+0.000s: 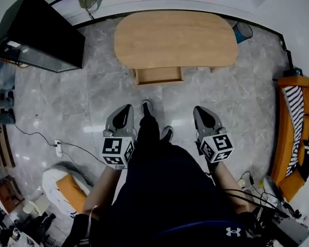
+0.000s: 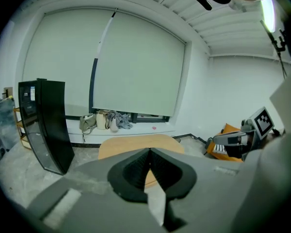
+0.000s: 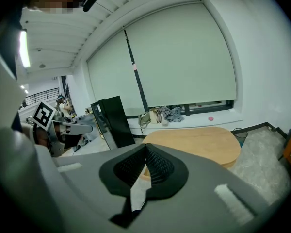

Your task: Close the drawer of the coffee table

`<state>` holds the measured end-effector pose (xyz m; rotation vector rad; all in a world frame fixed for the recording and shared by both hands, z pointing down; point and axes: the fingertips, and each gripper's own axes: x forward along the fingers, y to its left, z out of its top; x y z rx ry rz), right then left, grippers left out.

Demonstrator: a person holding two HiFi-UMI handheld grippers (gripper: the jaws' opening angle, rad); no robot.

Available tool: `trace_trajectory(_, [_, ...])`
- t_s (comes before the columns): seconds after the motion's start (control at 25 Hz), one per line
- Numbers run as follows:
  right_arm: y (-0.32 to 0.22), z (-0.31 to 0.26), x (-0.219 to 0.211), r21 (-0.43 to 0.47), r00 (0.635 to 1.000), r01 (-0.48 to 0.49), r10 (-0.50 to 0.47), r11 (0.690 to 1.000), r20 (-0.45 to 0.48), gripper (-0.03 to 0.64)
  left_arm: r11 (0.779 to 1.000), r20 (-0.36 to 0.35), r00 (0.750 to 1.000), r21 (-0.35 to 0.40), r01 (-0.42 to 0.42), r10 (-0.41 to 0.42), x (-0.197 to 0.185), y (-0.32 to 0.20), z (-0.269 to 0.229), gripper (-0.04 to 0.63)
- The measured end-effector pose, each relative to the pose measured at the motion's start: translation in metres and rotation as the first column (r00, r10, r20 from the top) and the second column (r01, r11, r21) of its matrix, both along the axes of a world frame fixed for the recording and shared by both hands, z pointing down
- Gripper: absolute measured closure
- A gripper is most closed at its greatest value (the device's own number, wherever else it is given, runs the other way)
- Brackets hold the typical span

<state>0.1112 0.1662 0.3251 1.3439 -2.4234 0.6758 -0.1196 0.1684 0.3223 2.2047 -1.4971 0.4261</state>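
Standing well apart from the wooden counter point(image 1: 175, 37), we carry the left hand-held gripper point(image 1: 122, 112) and the right hand-held gripper point(image 1: 203, 112) with jaws pressed together and nothing between them. The drawer point(image 1: 159, 75) juts open from the counter's near edge, facing us. We judge it a light, stiff wooden box that should slide easily. It needs no grip: closed tips on the middle of its front panel should push it straight, without skewing.
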Motion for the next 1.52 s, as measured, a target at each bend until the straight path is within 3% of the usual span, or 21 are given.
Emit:
trace_trajectory(0.24, [-0.075,0.002,-0.018,0.037,0.997,0.025,-0.022,0.999,-0.073,0.615,0.998,0.063,0.996,0.019,-0.057,0.055,-0.027,-0.088,0.031,0.594])
trace_trajectory(0.36, [-0.103,0.017,-0.017,0.053,0.986,0.045,-0.035,0.998,-0.165,0.615,0.993,0.092,0.99,-0.056,-0.103,0.108,-0.04,-0.104,0.064,0.594])
trace_trajectory(0.48, [-0.122,0.044,-0.005,0.015,0.977,0.031,-0.027,0.999,-0.21,0.614,0.973,0.101,0.978,-0.16,-0.167,0.184,-0.041,-0.106,0.103,0.594])
trace_trajectory(0.64, [-0.134,0.089,0.015,-0.045,0.97,0.006,-0.017,0.999,-0.242,0.614,0.957,0.18,0.952,-0.201,-0.21,0.247,-0.042,-0.106,0.141,0.594])
trace_trajectory(0.8, [-0.134,0.151,0.029,-0.113,0.942,0.046,-0.081,0.992,-0.326,0.604,0.953,0.271,0.926,-0.222,-0.206,0.263,-0.052,-0.109,0.181,0.594])
trace_trajectory(1.12, [-0.151,0.258,0.056,-0.237,0.889,0.167,-0.249,0.957,-0.383,0.597,0.945,0.333,0.9,-0.257,-0.202,0.283,-0.055,-0.124,0.257,0.591])
trace_trajectory(1.4, [-0.161,0.348,0.071,-0.323,0.848,0.256,-0.372,0.911,-0.378,0.577,0.905,0.337,0.885,-0.383,-0.183,0.321,-0.054,-0.112,0.359,0.555])
trace_trajectory(1.52, [-0.16,0.38,0.072,-0.351,0.839,0.265,-0.394,0.898,-0.374,0.57,0.887,0.346,0.875,-0.428,-0.173,0.338,-0.059,-0.107,0.393,0.5])
